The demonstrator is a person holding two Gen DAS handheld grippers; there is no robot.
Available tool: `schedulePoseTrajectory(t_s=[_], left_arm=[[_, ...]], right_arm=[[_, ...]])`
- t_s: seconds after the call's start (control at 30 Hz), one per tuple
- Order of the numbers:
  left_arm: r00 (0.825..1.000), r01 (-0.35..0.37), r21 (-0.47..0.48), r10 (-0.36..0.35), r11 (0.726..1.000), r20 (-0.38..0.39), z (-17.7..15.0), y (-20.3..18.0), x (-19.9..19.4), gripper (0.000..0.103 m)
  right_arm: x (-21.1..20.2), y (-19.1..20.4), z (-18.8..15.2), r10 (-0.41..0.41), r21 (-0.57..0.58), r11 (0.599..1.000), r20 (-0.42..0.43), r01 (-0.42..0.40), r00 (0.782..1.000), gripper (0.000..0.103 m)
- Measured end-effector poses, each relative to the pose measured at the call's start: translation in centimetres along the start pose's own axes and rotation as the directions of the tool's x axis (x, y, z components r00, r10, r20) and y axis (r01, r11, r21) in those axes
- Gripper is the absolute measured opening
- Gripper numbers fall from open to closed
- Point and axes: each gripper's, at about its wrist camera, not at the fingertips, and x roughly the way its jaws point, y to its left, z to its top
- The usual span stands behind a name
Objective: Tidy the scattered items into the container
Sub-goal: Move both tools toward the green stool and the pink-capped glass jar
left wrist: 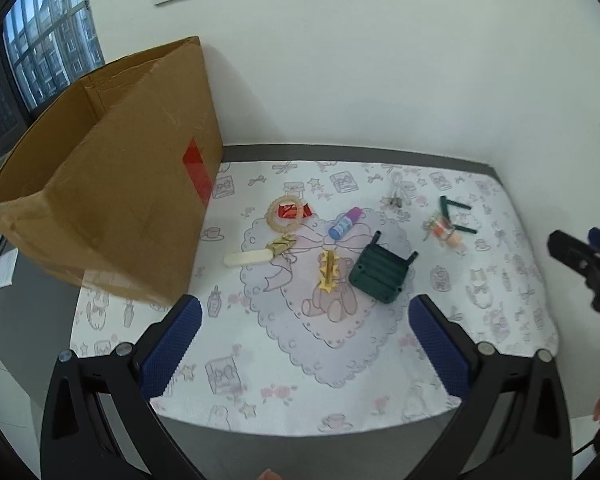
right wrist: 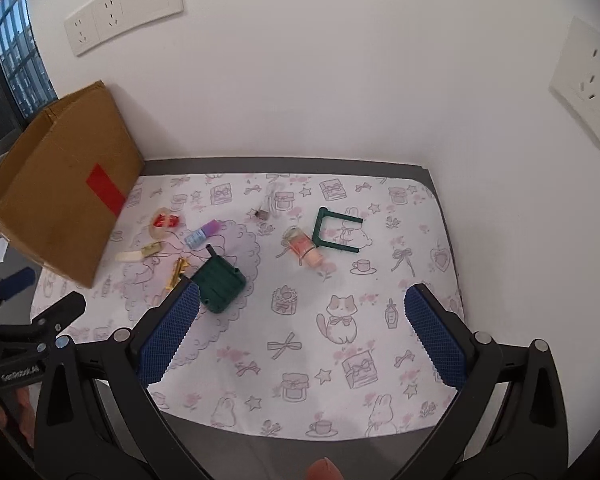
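An open brown cardboard box (left wrist: 112,184) (right wrist: 60,196) with a red tape patch stands at the mat's left. Scattered on the patterned mat lie a dark green ribbed block (left wrist: 380,270) (right wrist: 219,283), a gold bow clip (left wrist: 329,271), a purple-capped blue tube (left wrist: 344,222) (right wrist: 201,233), a ring with a red wrapper (left wrist: 288,211) (right wrist: 164,222), a cream stick (left wrist: 247,258), a pink jar (left wrist: 444,232) (right wrist: 303,248) and a green U-frame (right wrist: 332,230). My left gripper (left wrist: 304,320) hovers open near the mat's front. My right gripper (right wrist: 300,308) is open too, its left finger beside the green block.
A small metal clip with a clear loop (left wrist: 395,196) (right wrist: 265,210) lies toward the back. White walls with sockets (right wrist: 120,12) close the back and right. The mat's front half (right wrist: 340,360) holds nothing. The other gripper's black frame (left wrist: 580,264) shows at the right.
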Motion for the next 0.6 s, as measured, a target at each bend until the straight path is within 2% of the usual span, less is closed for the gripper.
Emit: schedulePoseTrajectory(t_s=[0.1, 0.27, 0.37, 0.47, 0.5, 0.6], left_arm=[[1.000, 0.008, -0.008, -0.008, 1.000, -0.029, -0.1, -0.1, 2.4, 0.103], [0.999, 0.019, 0.019, -0.018, 1.000, -0.050, -0.4, -1.5, 5.6, 0.103], [0.999, 0.032, 0.069, -0.030, 0.997, -0.034, -0.7, -2.8, 7.0, 0.103], [0.995, 0.081, 0.033, -0.079, 0.996, -0.064, -0.7, -3.0, 9.0, 0.103], [0.993, 0.083, 0.027, -0.081, 0.996, -0.081, -0.5, -3.2, 9.6, 0.103], [0.993, 0.050, 0.059, -0.044, 0.997, -0.108, -0.1, -4.1, 11.3, 0.103]], right_arm=[[1.9, -0.5, 0.0, 0.018, 0.014, 1.000, -0.031, -0.017, 0.999, 0.103], [4.8, -0.2, -0.1, -0.031, -0.024, 0.999, -0.032, 0.031, 0.999, 0.103], [6.8, -0.8, -0.4, -0.004, 0.000, 1.000, -0.034, 0.004, 0.999, 0.103], [9.4, -1.8, -0.6, 0.099, 0.059, 0.994, -0.063, -0.095, 0.993, 0.103], [10.2, -2.1, -0.7, 0.107, 0.076, 0.992, -0.071, -0.101, 0.992, 0.103], [12.0, -2.1, -0.3, 0.061, 0.038, 0.998, -0.071, -0.058, 0.996, 0.103]])
